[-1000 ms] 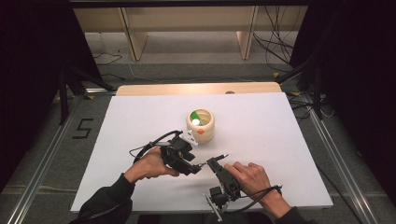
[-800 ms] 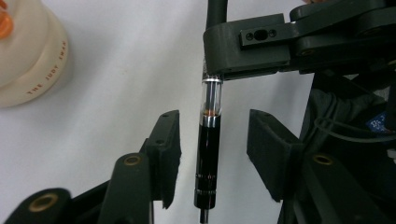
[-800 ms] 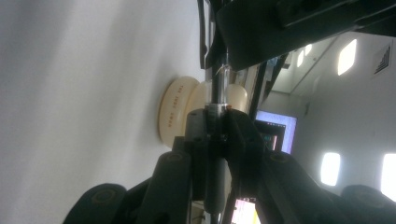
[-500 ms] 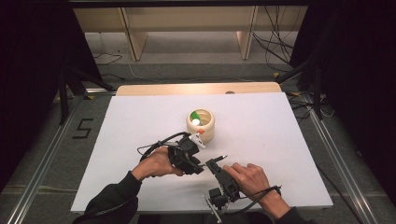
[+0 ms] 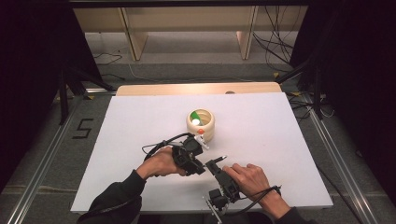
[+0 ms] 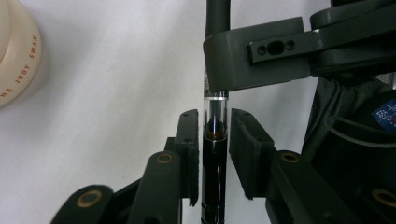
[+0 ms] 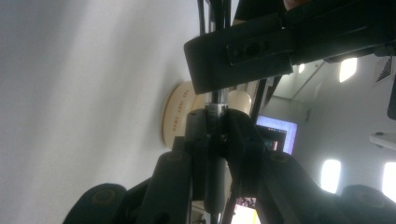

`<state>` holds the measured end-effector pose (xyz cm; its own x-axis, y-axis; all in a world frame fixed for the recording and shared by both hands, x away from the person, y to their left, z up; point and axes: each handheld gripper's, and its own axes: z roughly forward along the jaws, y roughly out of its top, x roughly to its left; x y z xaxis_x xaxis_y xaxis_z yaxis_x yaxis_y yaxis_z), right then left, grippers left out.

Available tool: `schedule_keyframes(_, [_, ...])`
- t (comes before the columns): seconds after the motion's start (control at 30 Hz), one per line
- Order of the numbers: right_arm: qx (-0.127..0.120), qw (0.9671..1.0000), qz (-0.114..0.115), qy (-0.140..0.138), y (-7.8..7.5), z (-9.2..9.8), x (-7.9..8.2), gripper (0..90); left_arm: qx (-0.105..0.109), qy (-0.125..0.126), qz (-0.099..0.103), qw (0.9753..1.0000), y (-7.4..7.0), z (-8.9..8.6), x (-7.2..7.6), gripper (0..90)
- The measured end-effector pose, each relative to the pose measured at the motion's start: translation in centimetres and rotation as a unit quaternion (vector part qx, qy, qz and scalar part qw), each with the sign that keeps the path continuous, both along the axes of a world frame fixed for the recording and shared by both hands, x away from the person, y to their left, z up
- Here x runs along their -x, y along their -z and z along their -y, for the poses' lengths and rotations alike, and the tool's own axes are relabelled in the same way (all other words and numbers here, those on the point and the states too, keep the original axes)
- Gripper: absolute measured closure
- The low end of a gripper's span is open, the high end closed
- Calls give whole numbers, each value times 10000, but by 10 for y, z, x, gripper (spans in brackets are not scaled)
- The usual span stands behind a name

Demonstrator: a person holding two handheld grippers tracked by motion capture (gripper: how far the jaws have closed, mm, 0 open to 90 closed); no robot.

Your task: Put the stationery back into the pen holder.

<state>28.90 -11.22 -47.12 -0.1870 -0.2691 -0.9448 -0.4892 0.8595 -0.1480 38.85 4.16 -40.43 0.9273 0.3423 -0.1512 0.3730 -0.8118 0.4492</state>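
From the high view, the left hand-held gripper [image 5: 198, 144] and the right hand-held gripper [image 5: 215, 163] meet nose to nose near the front middle of the white table [image 5: 261, 140], with a cream ring-shaped holder [image 5: 201, 123] just beyond them, touching or almost touching the left tool's tip. A slim pen [image 5: 219, 160] lies between the two tools, its long axis running along the line that joins them, so both hands are about equally near it. In the left gripper view, the pen [image 6: 215, 158], dark with a clear section, stands up the middle of the frame between the left jaws, which sit close on either side with slight gaps, so whether they actually pinch it cannot be told; farther up, the opposite tool's jaw covers it. In the right gripper view, the right jaws are closed tight around the pen's [image 7: 215, 140] dark barrel, and the holder [image 7: 180, 114] sits behind, beyond the pen's far end.
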Motion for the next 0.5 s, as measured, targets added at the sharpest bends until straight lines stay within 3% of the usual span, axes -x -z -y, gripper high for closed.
schedule_keyframes(0.5, [103,9999,-52,-68,2,-1,2,792,-66,44,-135,9999,2,3,-2,785])
